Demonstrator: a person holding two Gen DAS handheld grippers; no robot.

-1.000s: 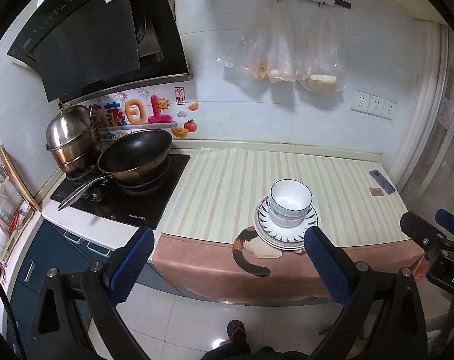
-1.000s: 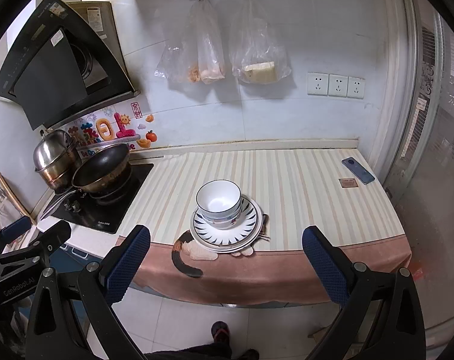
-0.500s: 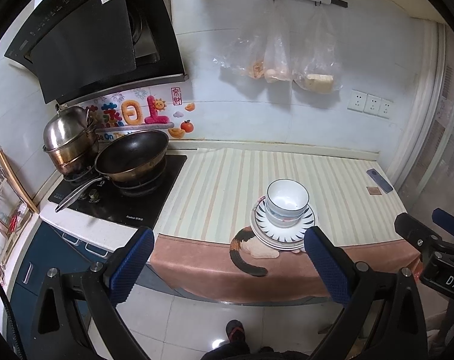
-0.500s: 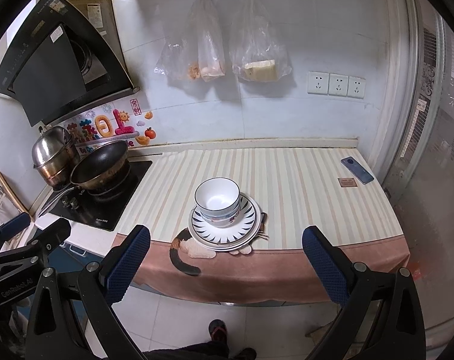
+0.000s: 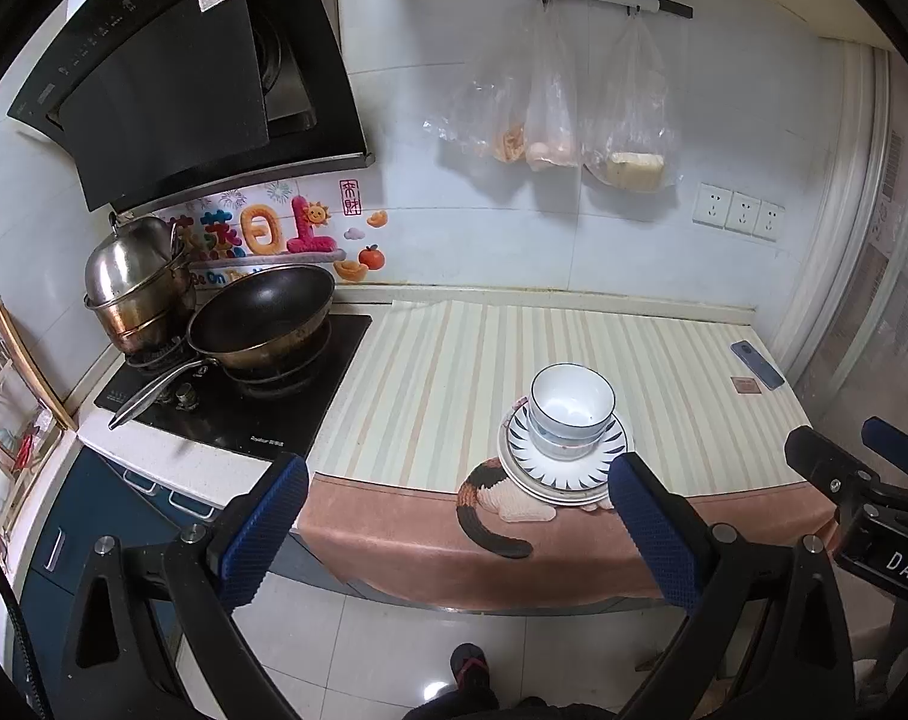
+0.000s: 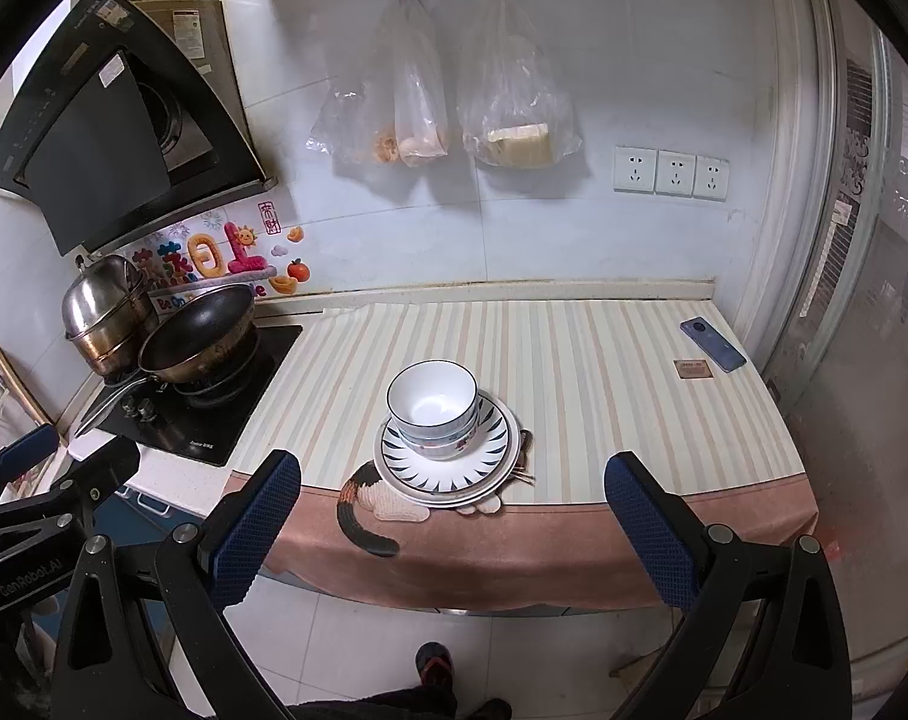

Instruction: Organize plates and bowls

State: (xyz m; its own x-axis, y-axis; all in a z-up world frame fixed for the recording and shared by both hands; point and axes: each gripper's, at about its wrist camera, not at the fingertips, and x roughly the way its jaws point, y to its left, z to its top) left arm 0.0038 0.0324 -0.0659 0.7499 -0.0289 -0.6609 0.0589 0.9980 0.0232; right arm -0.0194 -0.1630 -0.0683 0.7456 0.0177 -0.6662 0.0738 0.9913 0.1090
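Both tools are held back from the counter, over the floor, with nothing between their fingers. The left gripper [image 5: 457, 516] stands spread wide and empty; the right gripper [image 6: 454, 510] is the same, its blue pads far apart. Each one shows at the side edge of the other's view, so they hang side by side at about the same height.

Ahead of both and below finger level sits the stack: nested bowls [image 6: 434, 414] on a pile of plates [image 6: 444, 468], near the front edge of the striped mat [image 6: 574, 372]. From the right gripper the stack lies almost dead centre between the fingers; from the left gripper it lies ahead and toward its right finger.

Everything already looks gathered into one pile, so the step in hand is probably either a last check or a first reach to take the bowls off. If a reach, the right gripper is the better placed. It should go forward and down, one finger inside the top bowl and one outside, pinching the rim wall rather than spanning the whole bowl. The left could steady the plate rim, since the stack is close to the counter edge and glazed ware slides easily.

The wok [image 5: 261, 318] and pot [image 5: 135, 282] stand well off to the left, clear of the path, and the phone [image 6: 712, 345] far right.
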